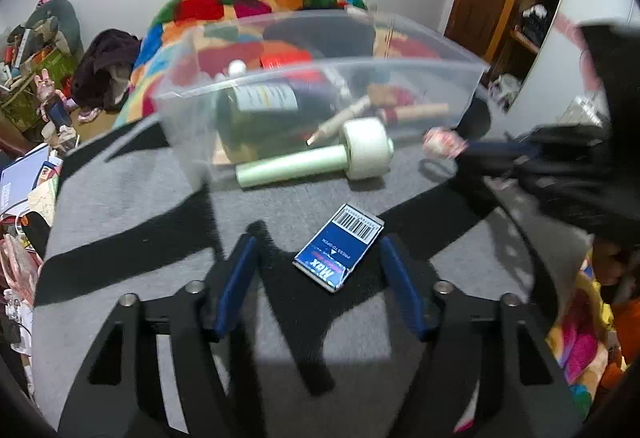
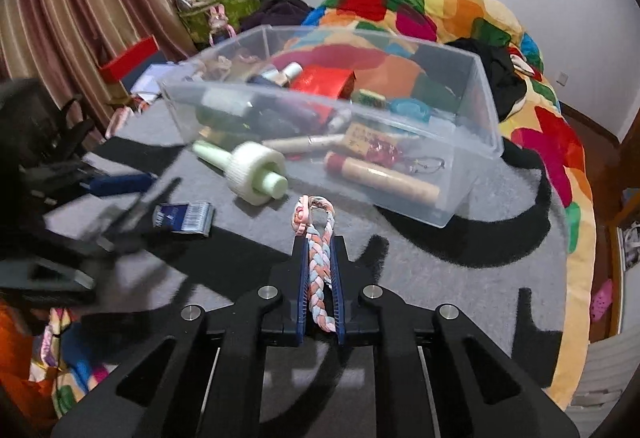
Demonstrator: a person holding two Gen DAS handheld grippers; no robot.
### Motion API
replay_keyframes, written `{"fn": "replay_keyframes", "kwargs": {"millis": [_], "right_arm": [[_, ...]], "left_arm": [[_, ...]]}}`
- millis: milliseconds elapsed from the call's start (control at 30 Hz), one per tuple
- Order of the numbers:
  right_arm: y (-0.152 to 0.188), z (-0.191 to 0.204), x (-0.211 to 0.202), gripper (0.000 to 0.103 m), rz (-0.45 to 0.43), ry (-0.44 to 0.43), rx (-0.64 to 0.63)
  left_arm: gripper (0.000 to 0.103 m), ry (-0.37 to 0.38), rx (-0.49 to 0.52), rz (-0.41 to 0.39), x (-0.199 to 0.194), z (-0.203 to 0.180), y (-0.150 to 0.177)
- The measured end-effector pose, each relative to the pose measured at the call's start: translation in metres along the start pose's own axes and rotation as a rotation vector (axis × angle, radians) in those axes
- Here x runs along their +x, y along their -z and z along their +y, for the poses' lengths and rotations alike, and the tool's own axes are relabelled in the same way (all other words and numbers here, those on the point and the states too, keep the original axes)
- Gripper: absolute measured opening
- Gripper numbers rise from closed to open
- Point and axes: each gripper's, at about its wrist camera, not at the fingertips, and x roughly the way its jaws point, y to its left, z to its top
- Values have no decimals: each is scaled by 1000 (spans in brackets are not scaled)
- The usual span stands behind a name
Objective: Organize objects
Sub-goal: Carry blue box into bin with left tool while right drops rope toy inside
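My right gripper is clamped narrow on a braided band — pink, white and blue strands — with its looped end sticking out past the fingertips, held that way, I judge, so it can be carried over the rim and dropped into the clear bin. My left gripper stands wide and empty, its blue pads straddling a small blue box that lies flat on the grey surface, barcode up; nothing is pressing on it, so I read this as lining up for a pick. Left loose on the surface I count three things: the box, the band in my grip, and one pale green bottle with a ribbed white cap lying on its side against the bin's front wall. The bin itself — one only — already holds a jumble: a dark bottle, a red box, two paper-wrapped tubes, and smaller bits I can't make out.
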Motion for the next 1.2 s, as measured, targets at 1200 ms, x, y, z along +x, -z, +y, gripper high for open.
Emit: {"fn": "replay_keyframes", "kwargs": {"millis": [1200], "right_arm": [[-77, -26, -39, 10, -226, 30, 152]], "left_arm": [[27, -27, -86, -271, -56, 18, -48]]}}
